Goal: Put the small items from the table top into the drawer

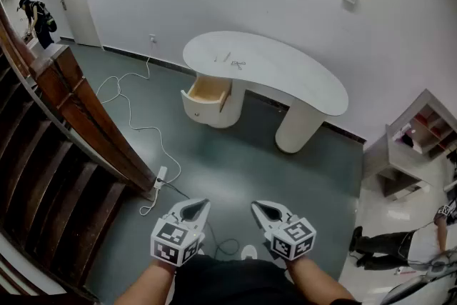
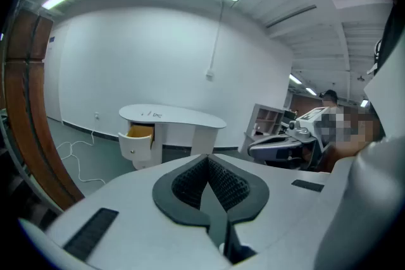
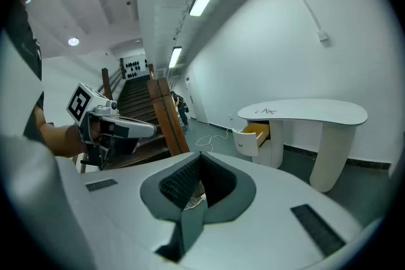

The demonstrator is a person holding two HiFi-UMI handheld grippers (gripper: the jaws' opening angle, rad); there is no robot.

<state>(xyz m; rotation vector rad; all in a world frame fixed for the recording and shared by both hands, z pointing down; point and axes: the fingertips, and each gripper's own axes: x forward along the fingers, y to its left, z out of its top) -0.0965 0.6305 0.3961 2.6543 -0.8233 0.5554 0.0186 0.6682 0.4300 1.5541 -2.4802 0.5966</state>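
A white kidney-shaped table (image 1: 285, 75) stands far ahead by the wall, with its wooden drawer (image 1: 208, 91) pulled open at the left end. Several small thin items (image 1: 238, 63) lie on the top above the drawer. Both grippers are held low and close to my body, well short of the table. My left gripper (image 1: 198, 206) and right gripper (image 1: 259, 208) each have their jaws pressed together with nothing between them. The left gripper view shows its shut jaws (image 2: 208, 160) with the table (image 2: 183, 116) and drawer (image 2: 140, 133) small in the distance. The right gripper view shows the same: jaws (image 3: 200, 159), table (image 3: 316, 112), drawer (image 3: 254, 132).
A dark wooden stair railing (image 1: 78, 111) runs along the left. A white cable with a power strip (image 1: 158, 178) lies on the grey floor between me and the table. A white shelf unit (image 1: 418, 143) stands at the right. One person (image 1: 36, 14) stands far back left.
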